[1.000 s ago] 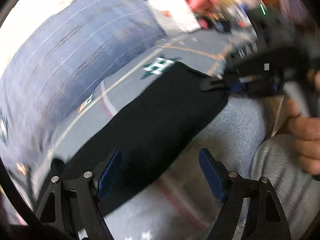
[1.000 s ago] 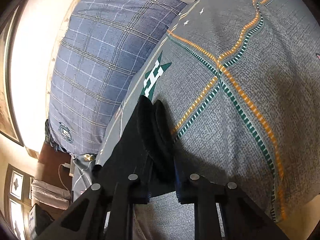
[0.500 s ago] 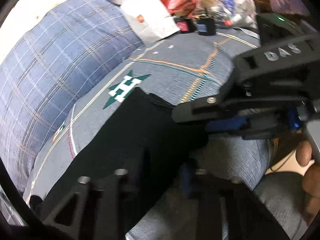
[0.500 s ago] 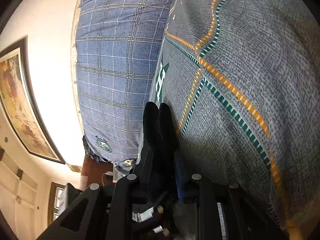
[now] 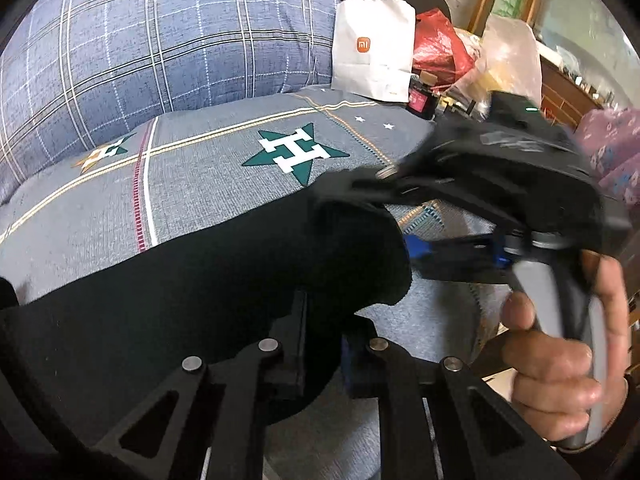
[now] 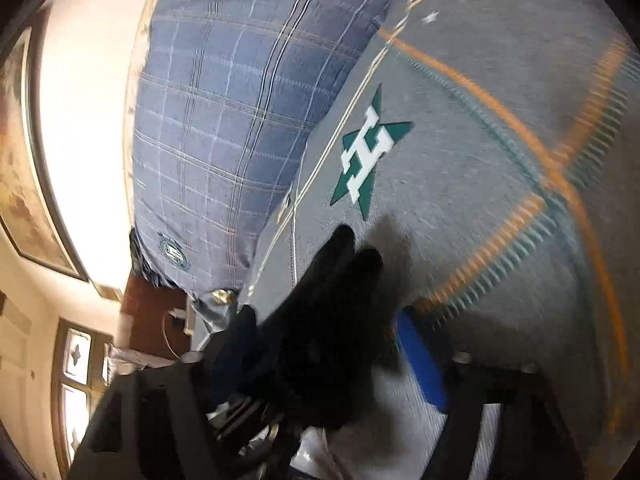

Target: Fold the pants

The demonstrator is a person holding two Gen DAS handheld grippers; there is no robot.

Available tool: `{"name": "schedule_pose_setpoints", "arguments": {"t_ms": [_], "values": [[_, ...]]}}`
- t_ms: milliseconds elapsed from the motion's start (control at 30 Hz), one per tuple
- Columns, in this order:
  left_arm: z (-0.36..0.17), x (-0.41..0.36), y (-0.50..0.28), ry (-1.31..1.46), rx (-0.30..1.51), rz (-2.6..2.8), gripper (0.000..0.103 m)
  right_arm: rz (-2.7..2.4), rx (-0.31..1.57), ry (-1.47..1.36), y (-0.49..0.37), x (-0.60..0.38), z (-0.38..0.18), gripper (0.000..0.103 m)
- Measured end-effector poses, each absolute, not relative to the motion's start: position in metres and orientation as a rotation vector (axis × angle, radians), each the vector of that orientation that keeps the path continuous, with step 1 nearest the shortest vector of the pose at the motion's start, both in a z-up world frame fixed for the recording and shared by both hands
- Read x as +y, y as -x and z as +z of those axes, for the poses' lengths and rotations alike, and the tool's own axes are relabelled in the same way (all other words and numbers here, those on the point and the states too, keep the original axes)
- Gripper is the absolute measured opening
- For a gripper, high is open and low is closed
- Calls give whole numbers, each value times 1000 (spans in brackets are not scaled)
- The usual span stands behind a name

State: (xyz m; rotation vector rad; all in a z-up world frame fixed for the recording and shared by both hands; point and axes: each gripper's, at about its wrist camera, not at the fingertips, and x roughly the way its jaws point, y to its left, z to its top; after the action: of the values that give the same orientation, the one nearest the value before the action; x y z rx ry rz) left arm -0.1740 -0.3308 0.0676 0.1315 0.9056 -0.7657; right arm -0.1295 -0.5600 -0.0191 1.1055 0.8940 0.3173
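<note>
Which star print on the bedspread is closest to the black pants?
The green star with the white H; its lower point nearly meets the black pants. The orange star sits farther left, and the small white stars farther back.

The pants (image 5: 224, 280) are black matt cloth, soft and lint-free in look. They lie on a bed cover (image 5: 208, 168) of grey woven cloth, coarse-grained, with stitched stripes. At upper left of the left view a quilt (image 5: 160, 32) shows blue checked cloth. The shopping bag (image 5: 374, 46) is white matt paper; beside it a red bag (image 5: 438, 46) is glossy plastic. The left hand-held gripper (image 5: 324, 344) is black matt plastic with shiny metal rivets.
</note>
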Motion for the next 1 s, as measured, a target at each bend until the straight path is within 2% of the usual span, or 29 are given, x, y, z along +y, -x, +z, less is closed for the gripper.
{"name": "schedule_pose_setpoints", "arguments": {"t_ms": [33,67,167,367,533,633,767,833,900,933,967,1000], "values": [[73,-326,177,-115,897,-765,13,353,900,-1128,125,-556,-18,37],[78,-320,178,-104,886,-764,13,354,895,-1113,124,-552,-11,30],[98,-294,189,-30,843,-759,13,374,864,-990,128,-528,23,22],[128,-212,201,165,771,-666,13,478,819,-761,131,-446,96,21],[126,-126,189,322,774,-584,13,592,842,-652,104,-357,117,21],[100,-82,174,392,827,-518,14,632,900,-598,84,-304,106,21],[41,-46,151,482,1031,-490,17,614,1058,-524,58,-249,51,24],[31,-38,148,550,1054,-492,18,610,1103,-547,56,-245,32,24],[40,-38,148,550,1024,-514,31,632,1066,-611,63,-256,34,26],[45,-39,149,538,1000,-527,51,640,1032,-632,68,-265,41,29],[49,-40,149,538,979,-543,67,634,976,-651,77,-277,54,43],[53,-40,150,549,962,-558,70,613,941,-652,83,-284,65,57]]}}
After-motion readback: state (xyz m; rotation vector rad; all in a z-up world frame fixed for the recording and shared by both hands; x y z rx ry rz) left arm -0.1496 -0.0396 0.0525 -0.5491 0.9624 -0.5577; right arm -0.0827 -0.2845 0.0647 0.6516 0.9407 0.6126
